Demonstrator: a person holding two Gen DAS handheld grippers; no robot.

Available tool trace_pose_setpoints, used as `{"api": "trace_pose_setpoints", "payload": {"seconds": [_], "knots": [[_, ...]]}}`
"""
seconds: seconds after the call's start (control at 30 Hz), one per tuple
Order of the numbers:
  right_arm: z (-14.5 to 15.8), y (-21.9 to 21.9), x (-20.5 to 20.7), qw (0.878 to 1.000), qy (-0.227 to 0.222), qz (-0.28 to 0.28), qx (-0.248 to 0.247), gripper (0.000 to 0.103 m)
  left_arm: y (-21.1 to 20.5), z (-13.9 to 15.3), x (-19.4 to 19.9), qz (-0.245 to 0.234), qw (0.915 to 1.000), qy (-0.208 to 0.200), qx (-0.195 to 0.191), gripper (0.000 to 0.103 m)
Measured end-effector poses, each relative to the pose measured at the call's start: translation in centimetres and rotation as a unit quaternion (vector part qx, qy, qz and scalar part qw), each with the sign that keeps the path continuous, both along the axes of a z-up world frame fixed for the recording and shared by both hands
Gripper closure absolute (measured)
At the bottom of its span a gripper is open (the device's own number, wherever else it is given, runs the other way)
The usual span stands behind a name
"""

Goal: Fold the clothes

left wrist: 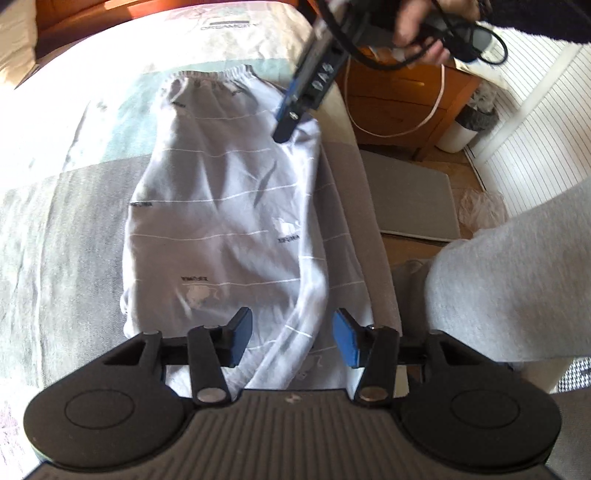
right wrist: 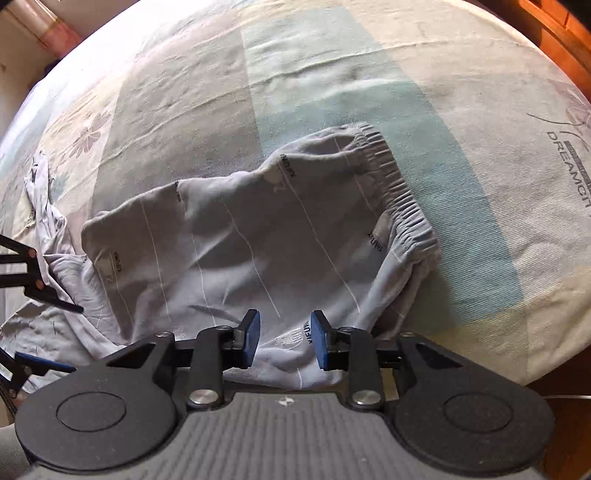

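Note:
Pale grey trousers (left wrist: pixel 221 206) with thin white stripes lie flat on the bed, elastic waistband (left wrist: pixel 210 75) at the far end. My left gripper (left wrist: pixel 293 339) is open over the leg end, a ridge of the cloth running between its fingers. The right gripper (left wrist: pixel 282 134) comes down from a hand (left wrist: pixel 421 33) onto the trousers' right edge near the waist. In the right wrist view the right gripper (right wrist: pixel 286 339) is open, low over the trousers (right wrist: pixel 258 240), the waistband (right wrist: pixel 402 206) to its right. The left gripper (right wrist: pixel 75 338) shows at the left edge, open around the legs.
The bed (right wrist: pixel 332 74) has a patchwork sheet in grey, teal and cream. Its right edge drops to a wooden floor with a grey mat (left wrist: pixel 410 195) and a wooden nightstand (left wrist: pixel 399 96) with a white cable. A person's grey-clad leg (left wrist: pixel 509 277) stands close on the right.

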State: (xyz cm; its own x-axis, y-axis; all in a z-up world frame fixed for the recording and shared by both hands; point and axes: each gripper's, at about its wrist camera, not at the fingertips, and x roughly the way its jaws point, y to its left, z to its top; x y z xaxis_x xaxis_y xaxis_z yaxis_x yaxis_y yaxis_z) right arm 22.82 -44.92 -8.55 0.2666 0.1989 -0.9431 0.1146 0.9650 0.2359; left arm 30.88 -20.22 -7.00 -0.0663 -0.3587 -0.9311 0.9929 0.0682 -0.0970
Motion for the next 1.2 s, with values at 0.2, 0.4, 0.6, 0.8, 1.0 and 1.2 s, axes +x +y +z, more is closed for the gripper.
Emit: {"api": "trace_pose_setpoints", "payload": {"seconds": [0.2,0.4,0.6,0.8,1.0,1.2], "knots": [[1.0,-1.9,-1.4,0.999,-0.015,-0.043,-0.002,0.070,-2.3,-1.9,0.0,0.011,0.9986,0.042,-0.030,0.054],[-0.5,-4.2,-0.1,0.997,-0.011,-0.065,-0.042,0.071,-3.8,-4.5,-2.5,0.001,0.9942,0.107,-0.003,0.046],[1.2,-3.9,-0.4,0.997,-0.034,-0.063,-0.026,0.075,-2.5,-2.0,-0.9,0.047,0.9928,0.107,-0.025,0.044],[-1.0,-1.0,0.6,1.000,0.007,-0.010,-0.007,0.068,-1.8,-3.8,2.6,0.172,0.9766,0.129,-0.001,0.044],[1.7,0.7,1.4,0.998,-0.032,0.046,0.004,0.066,0.9,-2.0,5.7,0.270,0.9508,0.148,-0.035,0.044],[1.0,2.7,4.6,0.994,-0.041,0.096,0.029,0.066,4.3,0.8,10.7,0.386,0.9033,0.147,-0.116,0.041]]}}
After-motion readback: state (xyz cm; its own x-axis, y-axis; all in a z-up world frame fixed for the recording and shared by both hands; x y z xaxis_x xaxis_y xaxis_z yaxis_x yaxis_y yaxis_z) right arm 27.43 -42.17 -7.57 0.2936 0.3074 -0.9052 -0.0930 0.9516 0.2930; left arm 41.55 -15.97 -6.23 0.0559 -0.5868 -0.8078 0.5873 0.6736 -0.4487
